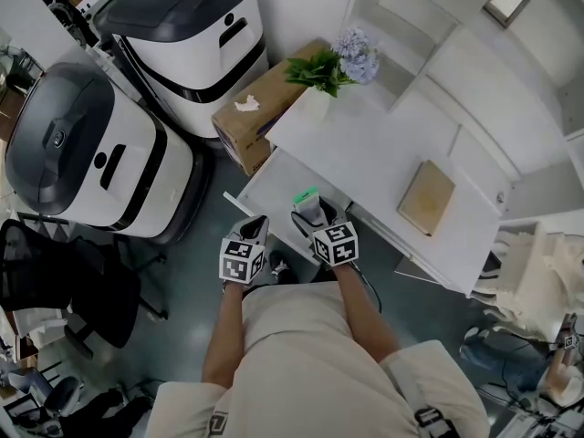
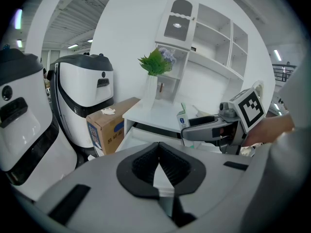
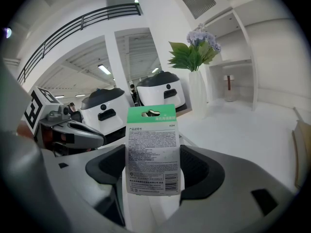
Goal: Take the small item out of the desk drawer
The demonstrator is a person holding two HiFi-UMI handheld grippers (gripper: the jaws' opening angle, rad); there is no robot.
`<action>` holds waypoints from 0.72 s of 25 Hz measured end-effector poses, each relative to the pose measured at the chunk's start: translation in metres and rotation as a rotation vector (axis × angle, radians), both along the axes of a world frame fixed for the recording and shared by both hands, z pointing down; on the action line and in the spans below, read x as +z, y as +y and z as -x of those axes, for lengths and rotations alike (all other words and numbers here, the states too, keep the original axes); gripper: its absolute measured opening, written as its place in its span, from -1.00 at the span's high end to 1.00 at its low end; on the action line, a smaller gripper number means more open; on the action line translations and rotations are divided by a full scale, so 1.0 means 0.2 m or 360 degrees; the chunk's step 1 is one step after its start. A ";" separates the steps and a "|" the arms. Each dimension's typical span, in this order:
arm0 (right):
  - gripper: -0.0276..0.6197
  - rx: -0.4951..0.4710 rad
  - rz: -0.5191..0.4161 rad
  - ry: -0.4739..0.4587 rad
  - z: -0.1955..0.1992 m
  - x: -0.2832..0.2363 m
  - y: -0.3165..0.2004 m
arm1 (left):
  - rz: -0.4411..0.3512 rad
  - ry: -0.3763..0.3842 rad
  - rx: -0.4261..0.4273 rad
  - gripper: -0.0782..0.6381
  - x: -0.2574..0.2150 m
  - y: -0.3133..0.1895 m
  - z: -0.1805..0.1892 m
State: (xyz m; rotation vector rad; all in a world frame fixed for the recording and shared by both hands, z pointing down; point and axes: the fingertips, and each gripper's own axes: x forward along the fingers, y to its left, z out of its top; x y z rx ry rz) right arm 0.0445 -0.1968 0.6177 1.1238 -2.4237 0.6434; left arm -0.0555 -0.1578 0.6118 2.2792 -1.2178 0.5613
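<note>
The person stands at the front edge of the white worktop [image 1: 365,153], near its left end, where a drawer [image 1: 263,182] is pulled out from under that edge. The right tool [image 3: 153,171] is clenched on a small flat packet [image 3: 152,149], a card with a green top strip and a hanging hole, its printed back facing the tool. The pads press on the card's two sides and it stands upright between them. The packet is out of the drawer, held in the air just off the worktop's front edge, beside the open drawer. The left tool [image 2: 159,166] is just beside the right one, on the person's left. Its jaws are closed against each other with nothing between them, and it points toward the drawer. On the worktop, a white vase [image 1: 316,103] with green leaves and pale purple flowers stands near the left edge. A tan notebook [image 1: 426,197] lies flat close to the front edge, well to the right of the tools. A cardboard box [image 1: 251,117] sits on the floor against the worktop's left side. Past it are two large white machines with dark lids [image 1: 91,153], one behind the other. White shelves [image 1: 401,7] rise along the back edge.
</note>
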 end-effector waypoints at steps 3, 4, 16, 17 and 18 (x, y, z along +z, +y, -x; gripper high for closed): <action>-0.21 0.0004 0.0002 -0.0002 -0.01 0.00 0.00 | 0.0001 0.0009 -0.0005 0.73 0.00 0.00 0.00; -0.21 0.0005 0.0002 -0.0002 -0.01 0.00 0.00 | 0.0003 0.0018 -0.0010 0.73 -0.01 0.00 0.00; -0.21 0.0001 0.0003 0.0001 0.01 0.01 0.00 | 0.0002 0.0013 0.0004 0.73 0.00 0.00 0.00; -0.21 0.0000 0.0004 0.0001 0.01 0.01 0.00 | 0.0004 0.0010 0.0007 0.73 0.00 0.00 0.00; -0.21 -0.0002 0.0005 0.0002 0.01 0.01 0.00 | 0.0006 0.0007 0.0010 0.73 0.00 0.00 0.00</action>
